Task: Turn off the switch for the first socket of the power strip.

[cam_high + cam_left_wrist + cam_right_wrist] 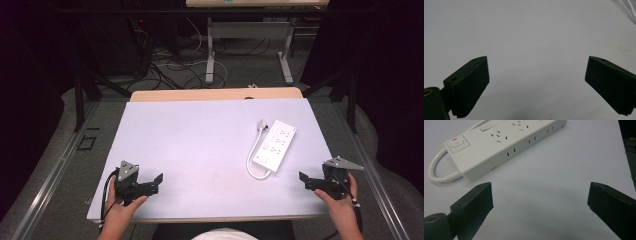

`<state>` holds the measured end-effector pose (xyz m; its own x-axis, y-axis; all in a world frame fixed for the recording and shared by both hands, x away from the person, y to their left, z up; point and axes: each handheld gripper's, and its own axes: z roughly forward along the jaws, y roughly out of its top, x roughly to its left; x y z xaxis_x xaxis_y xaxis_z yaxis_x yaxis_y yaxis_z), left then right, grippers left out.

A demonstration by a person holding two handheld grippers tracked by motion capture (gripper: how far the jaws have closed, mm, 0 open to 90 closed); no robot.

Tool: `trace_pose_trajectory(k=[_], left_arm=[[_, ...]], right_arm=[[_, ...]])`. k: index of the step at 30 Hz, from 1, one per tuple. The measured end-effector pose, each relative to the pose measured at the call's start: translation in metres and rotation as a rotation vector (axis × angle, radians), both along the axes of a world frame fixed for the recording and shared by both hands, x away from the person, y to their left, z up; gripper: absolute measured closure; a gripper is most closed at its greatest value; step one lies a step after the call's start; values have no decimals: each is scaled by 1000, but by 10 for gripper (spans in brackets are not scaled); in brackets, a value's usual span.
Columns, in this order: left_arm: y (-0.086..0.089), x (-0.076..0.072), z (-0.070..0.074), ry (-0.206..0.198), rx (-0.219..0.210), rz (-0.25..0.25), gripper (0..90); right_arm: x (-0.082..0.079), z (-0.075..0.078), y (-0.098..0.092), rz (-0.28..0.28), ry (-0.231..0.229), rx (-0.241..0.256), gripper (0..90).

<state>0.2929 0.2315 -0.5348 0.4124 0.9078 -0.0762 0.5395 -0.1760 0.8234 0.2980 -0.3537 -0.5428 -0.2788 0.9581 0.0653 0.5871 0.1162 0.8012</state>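
Note:
A white power strip [274, 144] lies at an angle on the right half of the white table [200, 150], its short cable [252, 159] looping back to a plug [263, 125] at its far end. The strip [506, 145] fills the upper left of the right gripper view, with its switch [458, 143] nearest. My right gripper [306, 180] rests open at the table's right front, just short of the strip. Resting open at the left front is my left gripper [159, 182], with bare table between its jaws [536, 75]. A bit of the white cable [630, 8] shows far off.
Beyond the table's far wooden edge [215, 94] are floor cables [175, 65] and the legs of another desk [210, 55]. Dark curtains stand on both sides. A metal rail [55, 170] runs along the floor at the left.

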Motion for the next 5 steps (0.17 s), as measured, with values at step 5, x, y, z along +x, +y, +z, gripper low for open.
trace_pose_trajectory(k=[5], left_arm=[[0, 0, 0, -1, -2, 0, 54]], right_arm=[[0, 0, 0, -4, -1, 3, 56]])
